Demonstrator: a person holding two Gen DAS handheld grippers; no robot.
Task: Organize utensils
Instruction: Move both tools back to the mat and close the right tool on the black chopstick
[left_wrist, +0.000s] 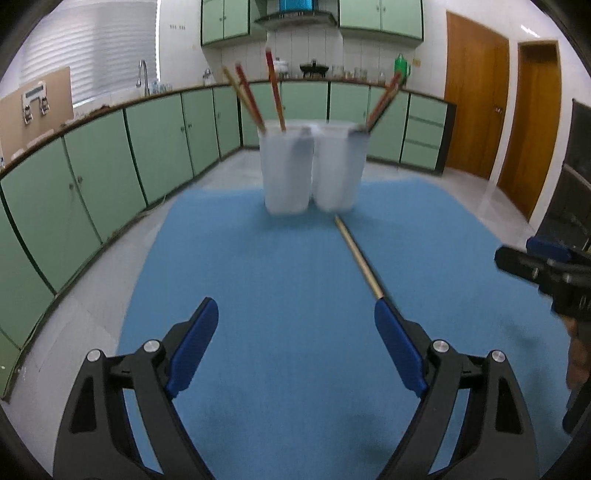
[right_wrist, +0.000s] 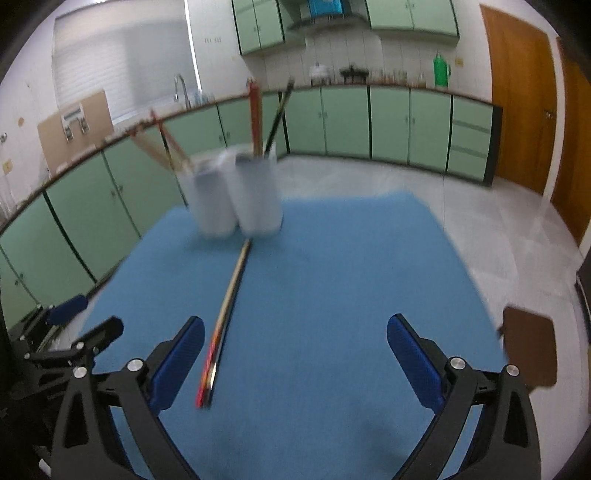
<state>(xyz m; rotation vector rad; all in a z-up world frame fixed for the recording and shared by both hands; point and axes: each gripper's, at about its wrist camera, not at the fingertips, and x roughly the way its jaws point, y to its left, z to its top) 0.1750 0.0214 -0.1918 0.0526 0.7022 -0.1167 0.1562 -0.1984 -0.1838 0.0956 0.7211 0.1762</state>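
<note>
Two white translucent holders (left_wrist: 314, 166) stand side by side at the far end of a blue mat (left_wrist: 277, 295), with red and tan chopsticks (left_wrist: 275, 92) leaning in them. They also show in the right wrist view (right_wrist: 236, 192). A long chopstick (left_wrist: 360, 256) lies flat on the mat in front of them, running toward me; in the right wrist view the chopstick (right_wrist: 225, 317) lies just right of the left finger. My left gripper (left_wrist: 295, 336) is open and empty above the mat. My right gripper (right_wrist: 295, 354) is open and empty too.
Green kitchen cabinets (left_wrist: 110, 166) line the room behind the mat. Wooden doors (left_wrist: 476, 99) are at the right. The right gripper (left_wrist: 546, 273) shows at the left view's right edge. A brown stool (right_wrist: 528, 343) stands right of the mat.
</note>
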